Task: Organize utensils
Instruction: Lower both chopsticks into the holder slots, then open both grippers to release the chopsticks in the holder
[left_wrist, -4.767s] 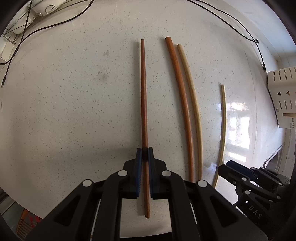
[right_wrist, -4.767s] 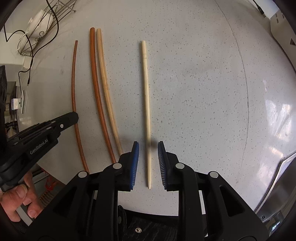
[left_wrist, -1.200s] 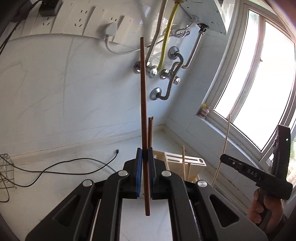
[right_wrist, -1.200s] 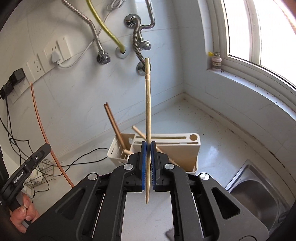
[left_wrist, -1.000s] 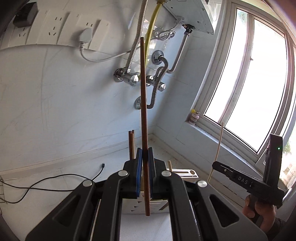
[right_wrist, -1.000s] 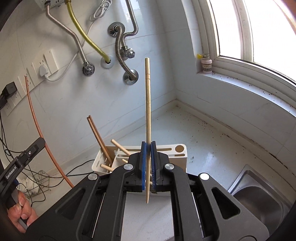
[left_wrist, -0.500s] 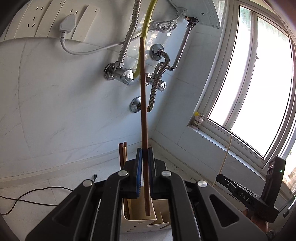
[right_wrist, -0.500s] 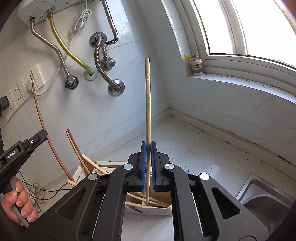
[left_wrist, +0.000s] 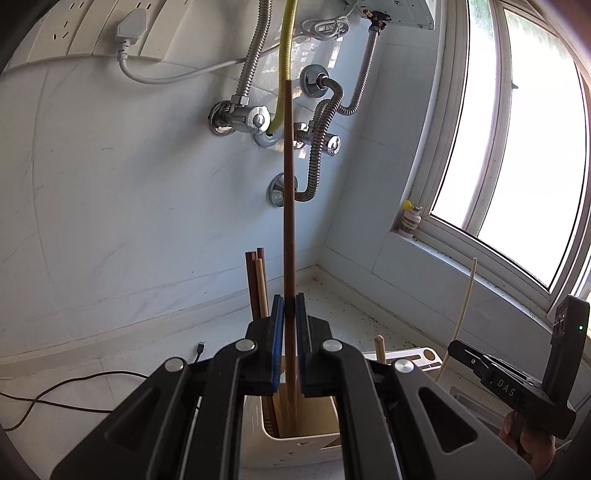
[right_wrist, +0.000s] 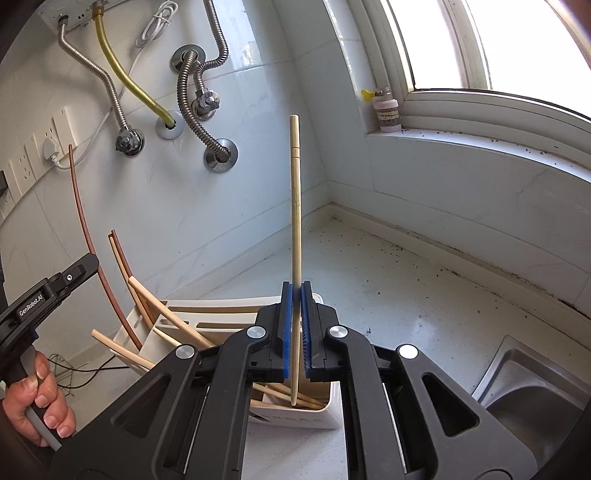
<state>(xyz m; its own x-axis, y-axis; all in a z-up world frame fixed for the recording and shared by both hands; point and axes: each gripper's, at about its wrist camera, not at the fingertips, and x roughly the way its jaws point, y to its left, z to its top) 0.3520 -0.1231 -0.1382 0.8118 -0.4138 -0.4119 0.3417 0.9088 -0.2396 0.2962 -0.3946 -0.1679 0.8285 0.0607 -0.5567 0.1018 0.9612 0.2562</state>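
Left wrist view, left hand-held gripper (left_wrist: 290, 314) clamping upright dark brown chopstick (left_wrist: 288, 206), right hand-held gripper (right_wrist: 296, 295) pinching pale chopstick (right_wrist: 295, 206)

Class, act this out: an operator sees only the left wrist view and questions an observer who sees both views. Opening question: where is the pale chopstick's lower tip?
Observer: At the holder's mouth; the right tongs are shut on the pale chopstick.
Operator: My left tongs grip a brown chopstick. What else is in the holder?
Observer: Several pale chopsticks, lying slanted.
Operator: Anything right of the holder?
Observer: A steel sink.
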